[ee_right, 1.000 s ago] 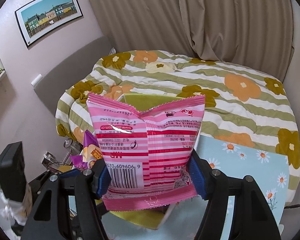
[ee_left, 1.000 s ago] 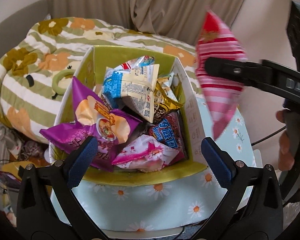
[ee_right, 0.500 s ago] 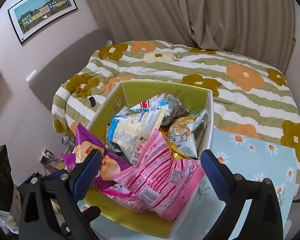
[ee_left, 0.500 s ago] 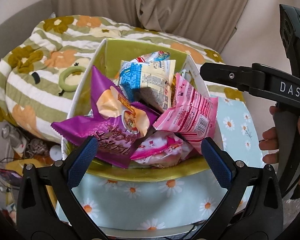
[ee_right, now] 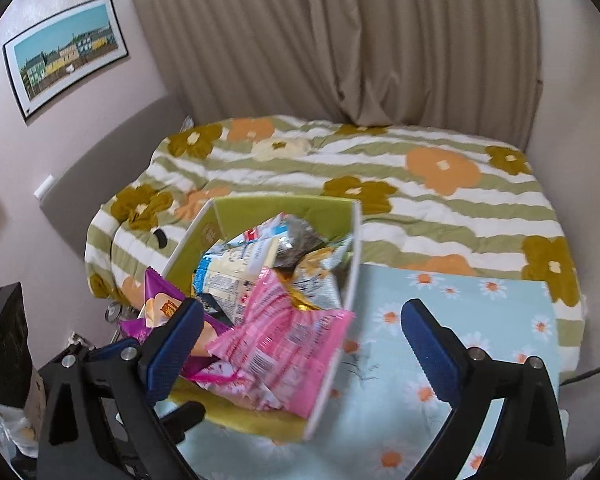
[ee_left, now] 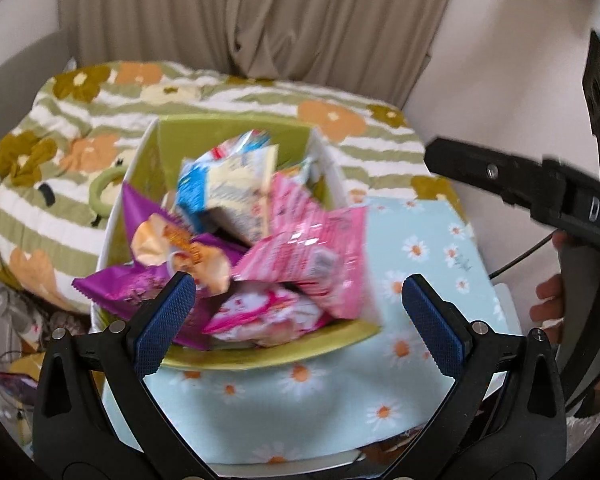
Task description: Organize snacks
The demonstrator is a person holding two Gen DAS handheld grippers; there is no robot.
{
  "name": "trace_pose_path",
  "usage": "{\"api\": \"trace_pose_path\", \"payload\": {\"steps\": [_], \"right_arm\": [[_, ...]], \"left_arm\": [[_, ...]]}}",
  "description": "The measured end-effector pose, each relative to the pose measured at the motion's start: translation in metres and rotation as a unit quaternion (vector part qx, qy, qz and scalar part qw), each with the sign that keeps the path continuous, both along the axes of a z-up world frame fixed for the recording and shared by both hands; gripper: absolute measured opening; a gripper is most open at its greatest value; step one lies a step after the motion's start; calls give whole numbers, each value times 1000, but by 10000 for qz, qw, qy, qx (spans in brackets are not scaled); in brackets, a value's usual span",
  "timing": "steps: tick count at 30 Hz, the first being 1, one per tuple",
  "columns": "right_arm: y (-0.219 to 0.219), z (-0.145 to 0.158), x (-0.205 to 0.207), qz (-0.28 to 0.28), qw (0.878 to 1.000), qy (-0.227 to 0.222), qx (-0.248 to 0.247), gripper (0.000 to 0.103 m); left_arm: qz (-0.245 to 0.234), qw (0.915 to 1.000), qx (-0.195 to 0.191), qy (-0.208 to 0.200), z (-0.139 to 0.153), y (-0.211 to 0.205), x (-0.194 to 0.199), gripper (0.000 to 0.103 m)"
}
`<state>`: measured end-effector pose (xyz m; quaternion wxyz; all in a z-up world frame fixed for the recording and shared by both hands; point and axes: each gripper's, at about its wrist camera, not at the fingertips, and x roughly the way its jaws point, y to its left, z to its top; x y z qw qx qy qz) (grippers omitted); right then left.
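Note:
A green-lined cardboard box (ee_left: 236, 132) (ee_right: 284, 206) stands on a daisy-print cloth, heaped with snack packs. A pink striped pack (ee_left: 312, 252) (ee_right: 288, 340) lies on top at the box's right front corner, overhanging the rim. A purple pack (ee_left: 140, 280) (ee_right: 160, 300) sticks out on the left, and a blue-and-cream pack (ee_left: 228, 184) (ee_right: 236, 268) sits behind. My left gripper (ee_left: 296, 316) is open and empty, just in front of the box. My right gripper (ee_right: 300, 344) is open and empty, above the box's right front; its arm (ee_left: 520, 188) shows at the right of the left wrist view.
The box sits on a light blue daisy cloth (ee_left: 420, 264) (ee_right: 480, 320) beside a bed with a green-striped flower quilt (ee_left: 60, 168) (ee_right: 420, 184). Beige curtains (ee_right: 360, 40) hang behind. A framed picture (ee_right: 64, 52) is on the left wall. Clutter lies on the floor at the left (ee_left: 16, 320).
One second ago my right gripper was shut on the pink striped pack above the box. It opened and the pack dropped onto the heap. Both grippers have since pulled back a little.

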<state>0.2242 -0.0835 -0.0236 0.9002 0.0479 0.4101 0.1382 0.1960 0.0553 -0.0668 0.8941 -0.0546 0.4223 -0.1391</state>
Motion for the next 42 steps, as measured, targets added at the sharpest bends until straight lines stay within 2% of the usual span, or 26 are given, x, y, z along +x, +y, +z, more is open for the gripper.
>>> {"api": "trace_pose_path", "payload": {"steps": [6, 13, 20, 23, 31, 42], "right_arm": [[-43, 31, -52, -272, 9987, -428, -49, 98], [-88, 48, -118, -505, 9963, -675, -192, 98], [-113, 60, -178, -822, 9917, -891, -424, 98], [-122, 65, -197, -1001, 9891, -946, -512, 98], [-132, 72, -239, -1281, 9833, -1064, -740, 98], [-131, 67, -245, -1400, 9816, -1087, -707, 98]], "left_arm": [[-106, 9991, -18, -400, 32, -44, -37, 102], [-104, 9970, -32, -765, 59, -87, -100, 102], [211, 9930, 137, -1155, 85, -93, -158, 102], [427, 9894, 369, -1340, 96, -90, -178, 102], [750, 9836, 654, -1506, 108, -83, -205, 102], [770, 9828, 762, -1498, 107, -83, -210, 102]]}}
